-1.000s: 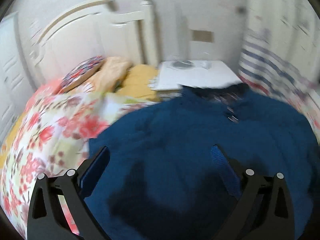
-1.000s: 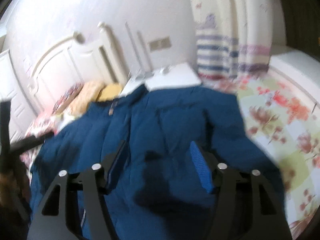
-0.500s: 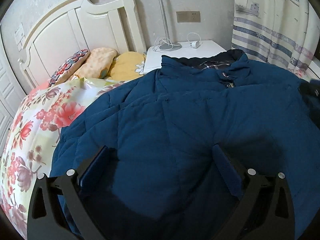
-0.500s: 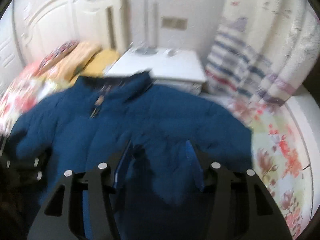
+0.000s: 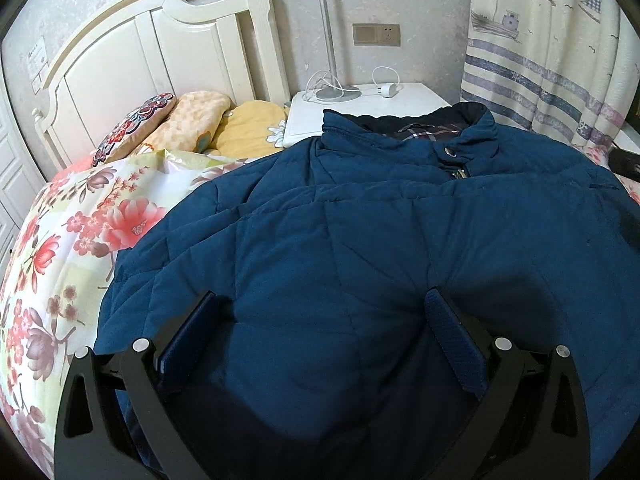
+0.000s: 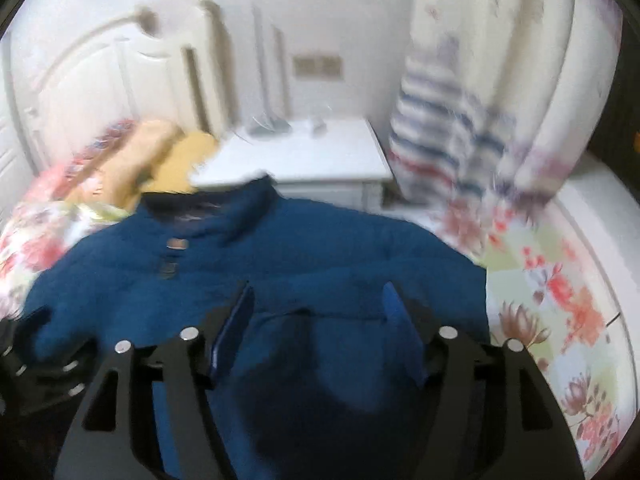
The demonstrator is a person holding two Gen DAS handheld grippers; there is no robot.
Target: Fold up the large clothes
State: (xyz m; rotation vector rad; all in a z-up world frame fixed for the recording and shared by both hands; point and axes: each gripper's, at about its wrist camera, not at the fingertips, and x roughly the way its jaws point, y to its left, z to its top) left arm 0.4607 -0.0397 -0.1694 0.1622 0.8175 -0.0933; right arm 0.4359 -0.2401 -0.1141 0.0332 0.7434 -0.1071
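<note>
Both pairs of fingers stand wide apart over the same garment. On the left gripper (image 5: 320, 320) the blue pads flank a broad stretch of quilted cloth without pinching it; the right gripper (image 6: 316, 320) has its jaws opening, with a puffed ridge of fabric between them that the pads do not press (this view is blurred, so fine contact is hard to judge). Neither has hold of anything.

Beneath them the blue padded jacket (image 5: 380, 240) lies spread front-up on the bed, collar toward the nightstand (image 5: 400, 98), zip closed and a plaid lining showing at the neck. No fold looks made yet; sleeves and body all seem left to do.

Under it is a floral bedspread (image 5: 80, 240), with pillows (image 5: 192, 120) against a white headboard (image 5: 140, 52). A lamp stem and charger sit on the nightstand, and a striped curtain (image 5: 540, 80) hangs to the right.
</note>
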